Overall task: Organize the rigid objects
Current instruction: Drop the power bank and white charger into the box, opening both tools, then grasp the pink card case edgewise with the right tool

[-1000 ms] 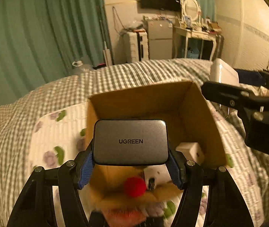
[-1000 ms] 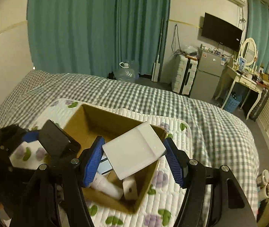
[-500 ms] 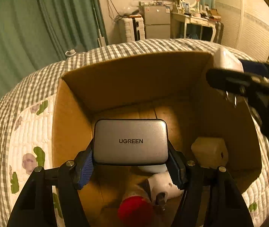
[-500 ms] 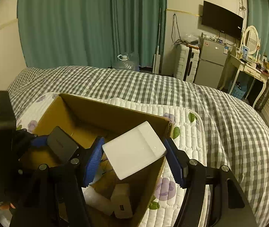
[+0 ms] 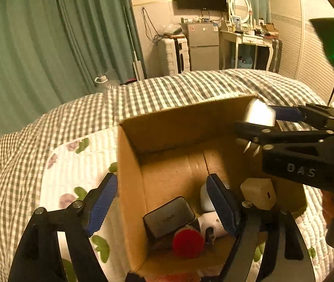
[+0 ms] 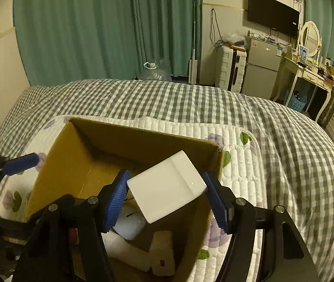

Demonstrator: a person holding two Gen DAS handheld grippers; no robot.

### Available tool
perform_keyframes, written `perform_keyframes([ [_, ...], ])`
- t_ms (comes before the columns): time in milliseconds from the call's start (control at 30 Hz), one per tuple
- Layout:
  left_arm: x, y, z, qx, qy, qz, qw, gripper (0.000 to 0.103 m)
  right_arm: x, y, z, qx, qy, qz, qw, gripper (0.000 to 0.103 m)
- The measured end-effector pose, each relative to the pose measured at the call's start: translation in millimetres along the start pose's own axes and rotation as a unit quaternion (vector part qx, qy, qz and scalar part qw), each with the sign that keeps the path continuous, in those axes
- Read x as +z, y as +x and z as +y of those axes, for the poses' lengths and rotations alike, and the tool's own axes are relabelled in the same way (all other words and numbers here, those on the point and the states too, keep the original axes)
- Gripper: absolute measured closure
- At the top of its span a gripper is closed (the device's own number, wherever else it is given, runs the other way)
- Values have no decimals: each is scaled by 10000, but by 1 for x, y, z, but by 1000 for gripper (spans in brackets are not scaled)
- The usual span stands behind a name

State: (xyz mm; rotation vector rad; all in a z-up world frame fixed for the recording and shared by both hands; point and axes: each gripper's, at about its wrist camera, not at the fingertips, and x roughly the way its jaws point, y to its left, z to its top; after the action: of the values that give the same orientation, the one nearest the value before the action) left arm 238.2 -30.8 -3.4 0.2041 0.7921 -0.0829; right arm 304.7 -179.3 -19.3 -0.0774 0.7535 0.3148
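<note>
While our left gripper (image 5: 161, 203) gapes wide, empty, straddling the cardboard box (image 5: 129, 188) wall, grey charger (image 5: 169, 217) inside, our right gripper (image 6: 167, 202) clamps the white adapter (image 6: 167, 196) above it.

Cardboard box (image 5: 129, 188) sits on quilted pad (image 5: 73, 164), pad on bed (image 5: 167, 87). In box, left-wrist view: dark charger (image 5: 169, 216) at 6 o'clock, round-topped item (image 5: 188, 244) just beside at 5, cube adapter (image 5: 258, 193) at 3. White block (image 6: 167, 190) hangs over box's right side. Fridge (image 6: 263, 63) & suitcase (image 6: 230, 68) behind bed, 1 o'clock.
</note>
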Motion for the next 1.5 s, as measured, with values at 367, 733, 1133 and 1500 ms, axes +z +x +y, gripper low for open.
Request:
perform_keyframes([
  [367, 7, -99, 12, -9, -212, -647, 9977, 10, 17, -94, 11, -464, -62, -430, 9980, 14],
  [733, -49, -184, 34, 40, -440, -890, 9951, 0, -39, -193, 71, -144, -576, -358, 9976, 14],
  [1133, -142, -95, 72, 280, -946, 273, 9947, 0, -135, -115, 146, 387, -1251, 336, 9908, 14],
  [1500, -174, -43, 105, 584, -896, 487, 9931, 0, -166, -7, 196, 752, -1593, 955, 9797, 49],
])
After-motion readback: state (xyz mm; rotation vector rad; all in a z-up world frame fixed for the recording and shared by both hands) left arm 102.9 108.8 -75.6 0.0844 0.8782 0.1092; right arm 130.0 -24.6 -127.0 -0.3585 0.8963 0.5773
